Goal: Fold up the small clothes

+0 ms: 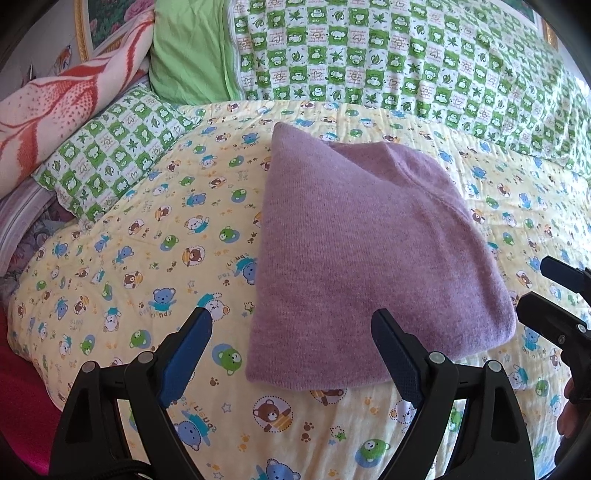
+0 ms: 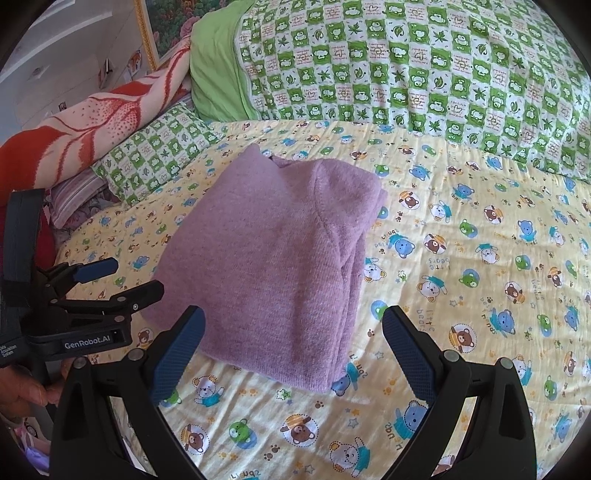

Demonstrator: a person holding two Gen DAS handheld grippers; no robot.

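A purple knit garment (image 1: 369,243) lies folded into a compact stack on the yellow bear-print quilt (image 1: 140,258). It also shows in the right wrist view (image 2: 273,258). My left gripper (image 1: 291,325) is open and empty, hovering just short of the garment's near edge. My right gripper (image 2: 293,325) is open and empty, also just short of the near edge. The right gripper shows at the right edge of the left wrist view (image 1: 546,291), and the left gripper shows at the left of the right wrist view (image 2: 125,277).
A green checked quilt (image 1: 406,62) is piled along the back of the bed. A green checked pillow (image 1: 110,147) and a red-and-white blanket (image 1: 62,107) lie at the left. A framed picture (image 2: 162,22) hangs behind.
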